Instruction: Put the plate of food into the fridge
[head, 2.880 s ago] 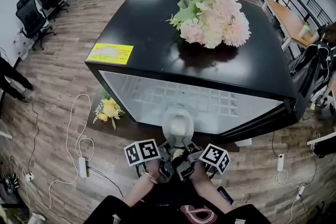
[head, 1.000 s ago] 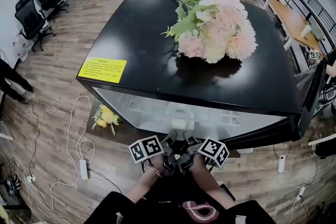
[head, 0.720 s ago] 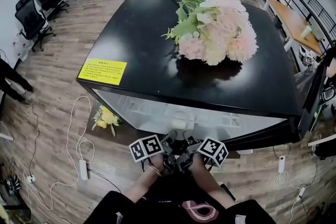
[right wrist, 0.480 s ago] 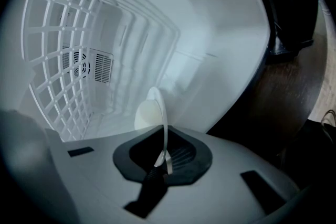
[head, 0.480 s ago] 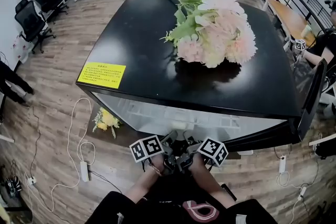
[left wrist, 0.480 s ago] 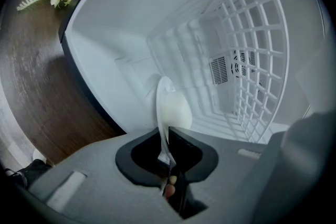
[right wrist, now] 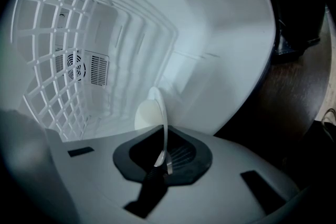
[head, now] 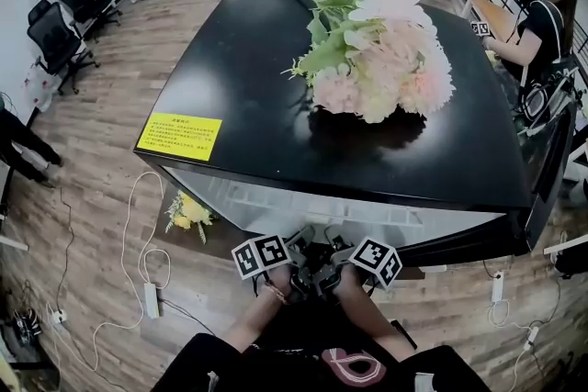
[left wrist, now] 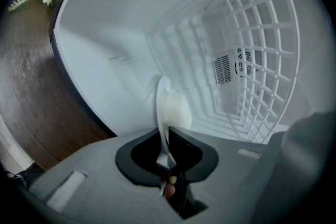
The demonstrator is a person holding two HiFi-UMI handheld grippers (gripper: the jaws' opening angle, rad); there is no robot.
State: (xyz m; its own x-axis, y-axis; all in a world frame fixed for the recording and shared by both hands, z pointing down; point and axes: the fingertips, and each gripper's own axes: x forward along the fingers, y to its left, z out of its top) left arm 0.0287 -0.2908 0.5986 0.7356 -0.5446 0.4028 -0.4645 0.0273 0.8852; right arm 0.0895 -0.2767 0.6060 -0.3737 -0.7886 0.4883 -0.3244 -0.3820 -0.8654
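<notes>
Since the earliest frame the white plate (left wrist: pixel 170 107) has gone from just in front of the black fridge (head: pixel 276 115) into its white cavity, under the top's 6 o'clock edge. Left tongs (left wrist: pixel 167 157) and right tongs (right wrist: pixel 161 160) each pinch its near rim, and the plate shows edge-on. A wire shelf (left wrist: pixel 262 60) lies at 3 o'clock in the left gripper view. A pink bouquet (head: pixel 381 60) lies on the fridge top toward 1 o'clock.

Yellow label (head: pixel 179 137) on fridge (head: pixel 257 60) top — print too small to read

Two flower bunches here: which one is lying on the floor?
The small yellow bunch beside the fridge; the large pink bunch lies on its black top.
</notes>
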